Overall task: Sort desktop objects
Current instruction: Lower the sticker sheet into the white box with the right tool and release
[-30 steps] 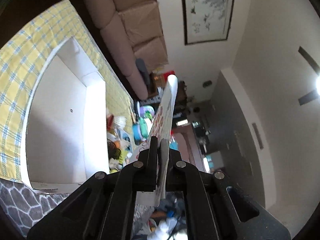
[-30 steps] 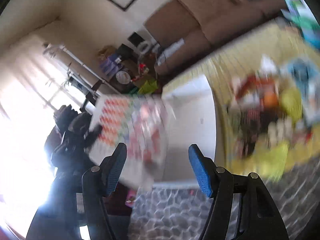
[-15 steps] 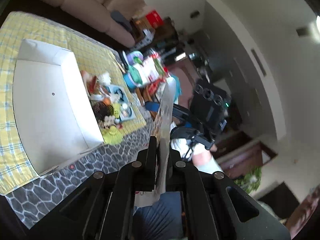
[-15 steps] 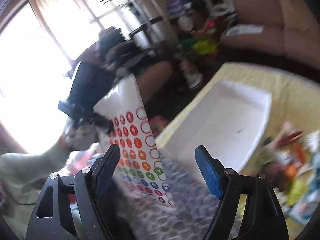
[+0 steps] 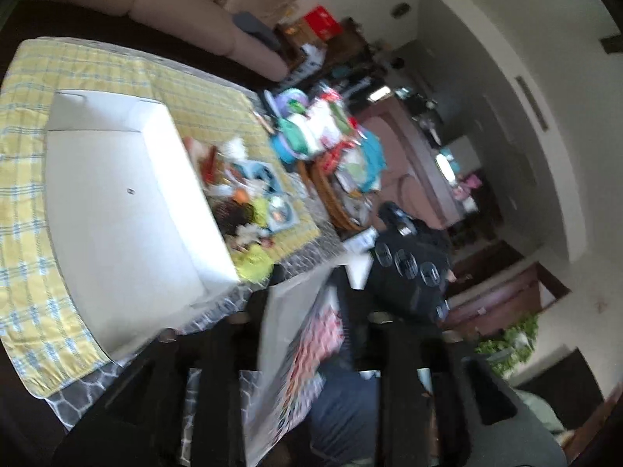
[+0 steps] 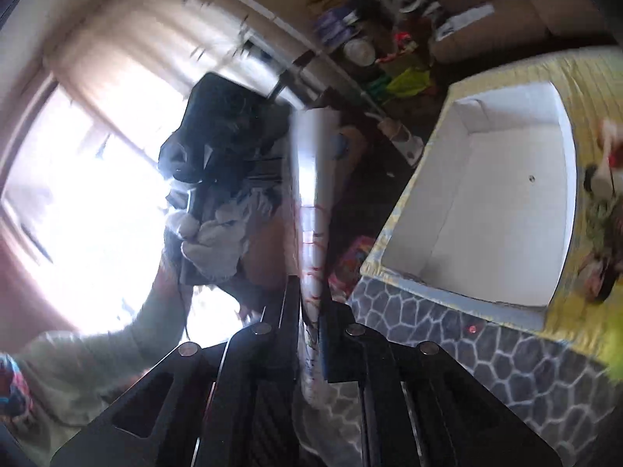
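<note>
A white sticker sheet (image 5: 296, 346) printed with coloured dots lies between the open jaws of my left gripper (image 5: 301, 292), blurred by motion. My right gripper (image 6: 311, 303) is shut on the same sheet (image 6: 313, 194), which stands edge-on in the right wrist view. An empty white box (image 5: 117, 210) sits on the yellow checked cloth; it also shows in the right wrist view (image 6: 498, 210). A pile of small desktop objects (image 5: 245, 210) lies just right of the box.
A grey hexagon-patterned mat (image 6: 447, 342) covers the table's near edge. A beige sofa (image 5: 187, 4) stands behind the table. A cluttered side table (image 5: 331, 144) stands beyond the pile. A bright window (image 6: 78, 194) fills the left of the right wrist view.
My right gripper has closed on the sheet. My left gripper's jaws have opened and let it go. The sheet has dropped lower and both views have swung.
</note>
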Demonstrator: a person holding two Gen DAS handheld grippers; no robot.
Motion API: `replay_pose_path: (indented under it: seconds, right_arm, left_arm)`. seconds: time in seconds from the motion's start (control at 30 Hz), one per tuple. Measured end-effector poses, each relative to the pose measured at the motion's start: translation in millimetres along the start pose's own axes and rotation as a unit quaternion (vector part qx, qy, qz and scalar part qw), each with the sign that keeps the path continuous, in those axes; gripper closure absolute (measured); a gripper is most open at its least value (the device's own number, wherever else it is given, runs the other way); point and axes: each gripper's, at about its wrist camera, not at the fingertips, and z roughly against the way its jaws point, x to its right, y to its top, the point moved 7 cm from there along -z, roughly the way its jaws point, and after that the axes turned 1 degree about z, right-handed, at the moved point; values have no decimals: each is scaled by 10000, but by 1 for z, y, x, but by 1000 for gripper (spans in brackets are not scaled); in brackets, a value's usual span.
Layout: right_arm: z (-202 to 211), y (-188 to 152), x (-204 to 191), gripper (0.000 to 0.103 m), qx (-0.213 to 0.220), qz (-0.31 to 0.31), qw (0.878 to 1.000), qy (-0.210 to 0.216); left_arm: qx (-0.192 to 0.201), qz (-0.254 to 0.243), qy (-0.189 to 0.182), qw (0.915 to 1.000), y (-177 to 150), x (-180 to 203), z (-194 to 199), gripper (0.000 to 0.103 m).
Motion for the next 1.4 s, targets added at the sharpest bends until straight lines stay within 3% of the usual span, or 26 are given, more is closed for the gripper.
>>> replay_pose_path:
  seconds: [0.03,0.07,0.1,0.2,0.3,0.4,0.57,0.63,0.8,0.97,1.07,1.23,1.4]
  right_arm:
    - [0,2,9,96,91,-201,9997,-55]
    - [1,4,18,96,200,-398,9990,-100]
    - [3,7,29,96,340,-673,9971,-134]
    - [8,14,51,97,558,-1168,9911,-318]
    - [20,32,71,97,1135,-1783,9769,-310]
    - [32,55,90,97,1880,-2415,9517,-247]
    - [23,84,122,97,2998,-3476,8883,-182]
    - [10,88,138,97,3326,-3844,8610,-160]
    - [-27,95,165,97,3771,-4366,8151,-526]
    - [-43,93,187,97,4296,-4803,7595,-891]
    - [-51,87,196,96,4339,-4930,7457,-1120]
    - [-57,77,212,96,4401,-5070,7196,-1776]
    - [-72,62,225,92,4163,-5347,7098,-1925]
  left_arm:
    - [123,135,101,9998,6,-7,0,49]
    - [285,310,117,9990,12,-16,3,29]
    - [532,535,17,9971,20,-21,10,21]
    - [1322,798,-99,9880,34,-29,40,20]
    - [1859,776,-141,9794,29,-30,65,14]
    - [2139,620,145,9748,13,-37,74,14]
    - [2499,673,475,9648,4,-63,63,14]
    - [2576,779,457,9620,5,-74,54,14]
    - [2646,1062,324,9580,8,-111,44,14]
    - [2770,1224,191,9528,15,-136,47,14]
    - [2690,1448,-41,9522,26,-151,43,14]
    - [2228,1735,-119,9592,51,-174,23,14]
    - [2179,1996,-217,9551,51,-191,31,14]
